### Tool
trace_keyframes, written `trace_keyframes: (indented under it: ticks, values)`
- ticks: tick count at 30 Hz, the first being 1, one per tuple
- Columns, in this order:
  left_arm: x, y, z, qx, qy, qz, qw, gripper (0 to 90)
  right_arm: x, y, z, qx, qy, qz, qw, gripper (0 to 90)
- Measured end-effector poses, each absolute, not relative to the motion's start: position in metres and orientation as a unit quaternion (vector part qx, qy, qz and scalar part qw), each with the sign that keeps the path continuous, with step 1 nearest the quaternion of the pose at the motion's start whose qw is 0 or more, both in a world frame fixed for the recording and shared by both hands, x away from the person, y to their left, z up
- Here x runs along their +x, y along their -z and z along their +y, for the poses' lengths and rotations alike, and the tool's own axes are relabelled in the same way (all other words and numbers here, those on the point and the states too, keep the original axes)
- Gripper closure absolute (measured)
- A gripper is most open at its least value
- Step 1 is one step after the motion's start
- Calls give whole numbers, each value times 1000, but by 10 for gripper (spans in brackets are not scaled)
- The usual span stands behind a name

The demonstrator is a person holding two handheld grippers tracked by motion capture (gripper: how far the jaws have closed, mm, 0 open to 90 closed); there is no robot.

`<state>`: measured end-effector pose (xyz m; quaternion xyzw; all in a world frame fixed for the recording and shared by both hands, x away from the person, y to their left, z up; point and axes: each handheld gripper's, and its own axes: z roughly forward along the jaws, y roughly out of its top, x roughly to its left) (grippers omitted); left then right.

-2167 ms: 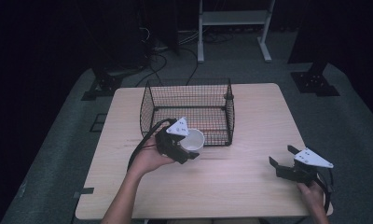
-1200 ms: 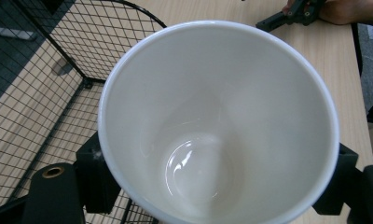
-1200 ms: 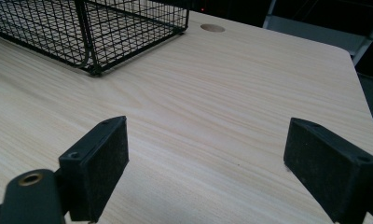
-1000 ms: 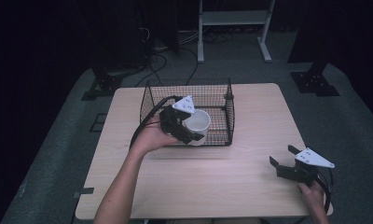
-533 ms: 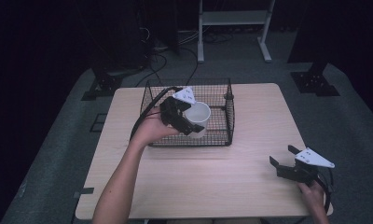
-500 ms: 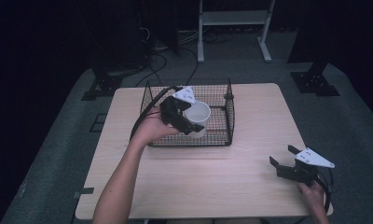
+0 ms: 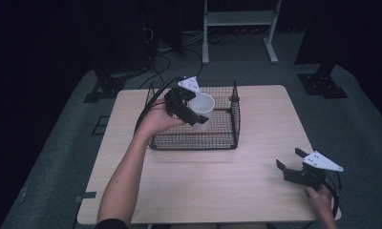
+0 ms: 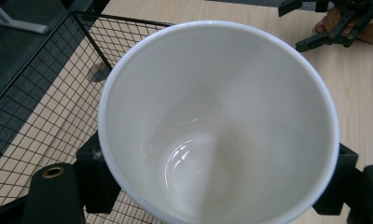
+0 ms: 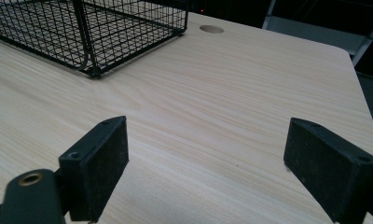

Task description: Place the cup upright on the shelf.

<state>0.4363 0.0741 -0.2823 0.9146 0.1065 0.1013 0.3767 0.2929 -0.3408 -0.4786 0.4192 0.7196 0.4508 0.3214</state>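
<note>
High view: a white cup (image 7: 202,108) hangs over the black wire basket (image 7: 217,138), held above its floor near the basket's far left part, rim tilted toward the left gripper (image 7: 195,112) that carries it. That gripper's two jaws are clamped on the cup's sides; in the left gripper view the cup (image 8: 217,121) is seen mouth-on, empty and glossy inside, with a black pad pressing on it at each side low in the picture and the basket's mesh (image 8: 40,93) behind it. The person's left hand (image 7: 156,119) grips the tool at the basket's left wall, forearm running down to the near table edge. The basket stands on the far half of the light wooden table (image 7: 217,191). Well apart, at the near right corner, the right gripper (image 7: 291,161) rests low in the right hand (image 7: 320,196); the right gripper view shows its jaws spread wide with nothing but tabletop (image 9: 212,116) between them, the basket's corner (image 9: 91,70) beyond.
</note>
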Motion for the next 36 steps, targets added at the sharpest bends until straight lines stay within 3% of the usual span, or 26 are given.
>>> trace_keyframes:
  ticks: [36]
  values:
    - [496, 324, 59, 917, -88, 152, 358, 213, 293, 479, -341, 421, -451, 720, 318, 131]
